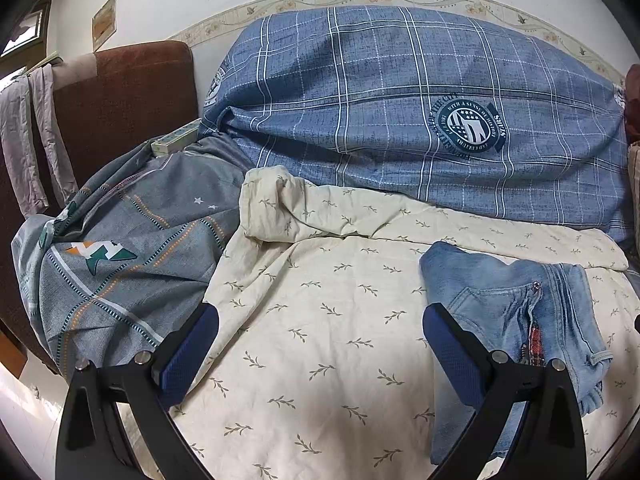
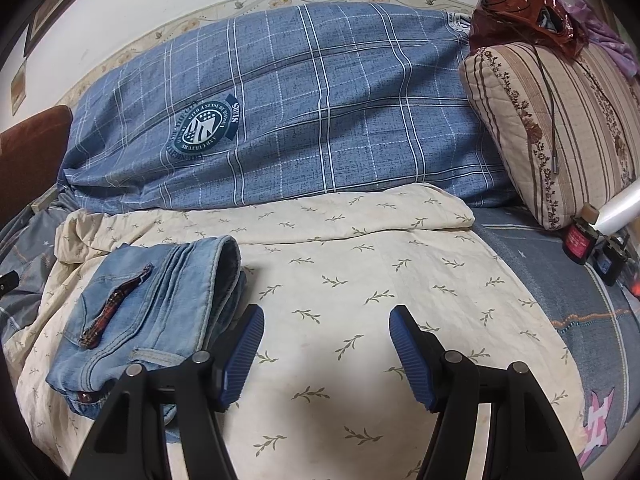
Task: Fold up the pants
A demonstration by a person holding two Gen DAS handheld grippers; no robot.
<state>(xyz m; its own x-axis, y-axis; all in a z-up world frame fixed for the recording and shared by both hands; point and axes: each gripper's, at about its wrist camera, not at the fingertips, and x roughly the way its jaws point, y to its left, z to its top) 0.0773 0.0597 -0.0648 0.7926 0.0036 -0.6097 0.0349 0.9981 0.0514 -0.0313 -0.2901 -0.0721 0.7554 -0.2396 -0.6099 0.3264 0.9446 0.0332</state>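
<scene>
A pair of light blue jeans (image 1: 516, 320) lies folded into a compact stack on the cream leaf-print sheet (image 1: 320, 340). In the right wrist view the jeans (image 2: 160, 312) lie at the left, waistband and red-lined pocket on top. My left gripper (image 1: 320, 332) is open and empty, with the jeans just right of its right finger. My right gripper (image 2: 326, 328) is open and empty over the cream sheet (image 2: 360, 280), with the jeans just left of its left finger.
A blue plaid quilt (image 1: 400, 112) is piled along the wall behind. A grey patterned duvet (image 1: 120, 248) lies at the left beside a brown headboard (image 1: 120, 100). A striped floral pillow (image 2: 560, 128) with a red bag (image 2: 520, 8) and small bottles (image 2: 580, 240) sits at the right.
</scene>
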